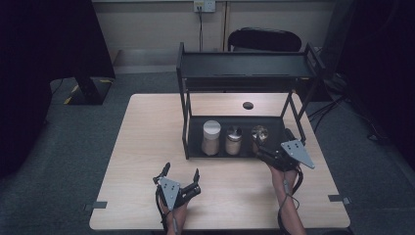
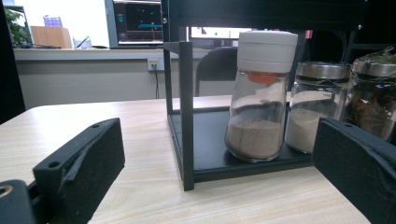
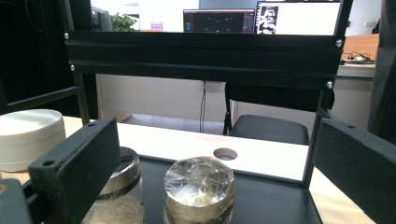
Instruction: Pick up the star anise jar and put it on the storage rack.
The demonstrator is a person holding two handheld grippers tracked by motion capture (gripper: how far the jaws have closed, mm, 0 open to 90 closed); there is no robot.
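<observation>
Showing: two hand-held tools working at a pale wooden desk (image 1: 147, 147) that carries a black metal two-tier rack (image 1: 244, 73).
Right tool (image 1: 264, 147): released, its black jaws spread wide; it sits at the front right of the rack's lower tray, just in front of the rightmost jar.
Right tool, own view (image 3: 219, 158): the jaws stand to either side of the jar below, apart from it.
Nearest jar: a clear glass jar with a crinkled shiny top and dark contents (image 3: 199, 189), upright at the right end of the lower tray (image 1: 259, 137).
Middle jar: a glass jar with a metal lid and pale powder (image 1: 234, 140), upright, just beside the first.
Left jar: a taller glass shaker with a white cap and tan powder (image 2: 261, 98), upright at the left end of the row (image 1: 211, 138).
Left tool (image 1: 182, 182): released, jaws parted and holding nothing, resting low over the desk well in front of the rack, apart from all jars.
Desk detail: a round dark hole (image 1: 248, 105) behind the rack.
</observation>
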